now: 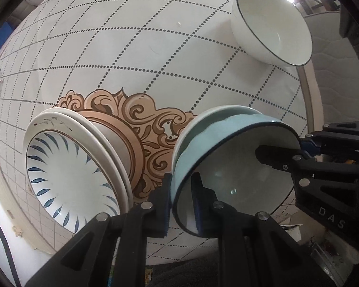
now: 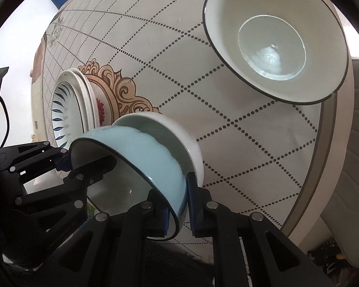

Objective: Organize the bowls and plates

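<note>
A light blue bowl (image 1: 227, 148) with a dark rim sits nested in a white bowl (image 1: 217, 112) on the round patterned table (image 1: 155, 47). My left gripper (image 1: 181, 201) is shut on the blue bowl's near rim, one finger inside and one outside. My right gripper (image 2: 177, 205) is shut on the opposite rim of the same blue bowl (image 2: 153, 153); it also shows in the left wrist view (image 1: 296, 153). A stack of plates (image 1: 67, 167) with blue leaf marks stands left of the bowls. A separate white bowl (image 2: 275, 38) with a dark rim sits farther back right.
The table's edge (image 2: 323, 167) runs close on the right, with a quilted pale surface (image 2: 356, 143) beyond it. The table's brown scroll ornament (image 1: 141, 119) lies between the plates and the bowls. Clutter lies on the floor below the table's near edge.
</note>
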Available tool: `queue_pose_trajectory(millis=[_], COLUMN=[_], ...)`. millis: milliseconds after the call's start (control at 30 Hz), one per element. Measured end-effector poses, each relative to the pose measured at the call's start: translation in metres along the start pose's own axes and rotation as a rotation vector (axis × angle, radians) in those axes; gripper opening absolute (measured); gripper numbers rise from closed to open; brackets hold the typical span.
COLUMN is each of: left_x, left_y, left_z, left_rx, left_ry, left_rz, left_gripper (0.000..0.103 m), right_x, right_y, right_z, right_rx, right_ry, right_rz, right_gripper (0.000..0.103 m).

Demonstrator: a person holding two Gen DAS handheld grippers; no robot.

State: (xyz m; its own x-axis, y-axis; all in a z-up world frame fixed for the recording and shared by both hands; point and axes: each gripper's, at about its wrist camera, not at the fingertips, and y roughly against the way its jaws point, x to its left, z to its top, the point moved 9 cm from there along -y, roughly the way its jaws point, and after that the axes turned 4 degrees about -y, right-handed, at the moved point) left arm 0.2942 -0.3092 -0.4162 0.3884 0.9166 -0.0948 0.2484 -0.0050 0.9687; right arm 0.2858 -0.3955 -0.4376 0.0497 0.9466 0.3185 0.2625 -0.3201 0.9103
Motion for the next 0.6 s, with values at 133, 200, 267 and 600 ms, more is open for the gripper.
queue_pose_trajectory(millis=[133,200,267,600], left_x=[0.000,-0.002,-0.002,0.000], left_y=[-0.001,-0.001,-0.003,-0.008], left_z=[-0.003,-0.005,-0.005,-0.014], left_rx=[0.018,0.020,0.024,0.015], left_ry=[0.044,0.044,0.041,0.054], left_rz=[-0.018,-0.023,-0.024,-0.047], left_gripper=[0.016,0.016,0.016,0.016], right_x=[0.001,0.002,0.005,0.003], right_y=[0.000,0.000,0.000,0.015], right_z=[0.002,0.002,0.001,-0.005], right_rx=[0.010,0.021,0.027,0.016], right_ry=[-0.040,-0.058,-0.043,-0.059], right_rz=[-0.016,-0.009,-0.008,-0.008], right_gripper=[0.015,0.019,0.026,0.038])
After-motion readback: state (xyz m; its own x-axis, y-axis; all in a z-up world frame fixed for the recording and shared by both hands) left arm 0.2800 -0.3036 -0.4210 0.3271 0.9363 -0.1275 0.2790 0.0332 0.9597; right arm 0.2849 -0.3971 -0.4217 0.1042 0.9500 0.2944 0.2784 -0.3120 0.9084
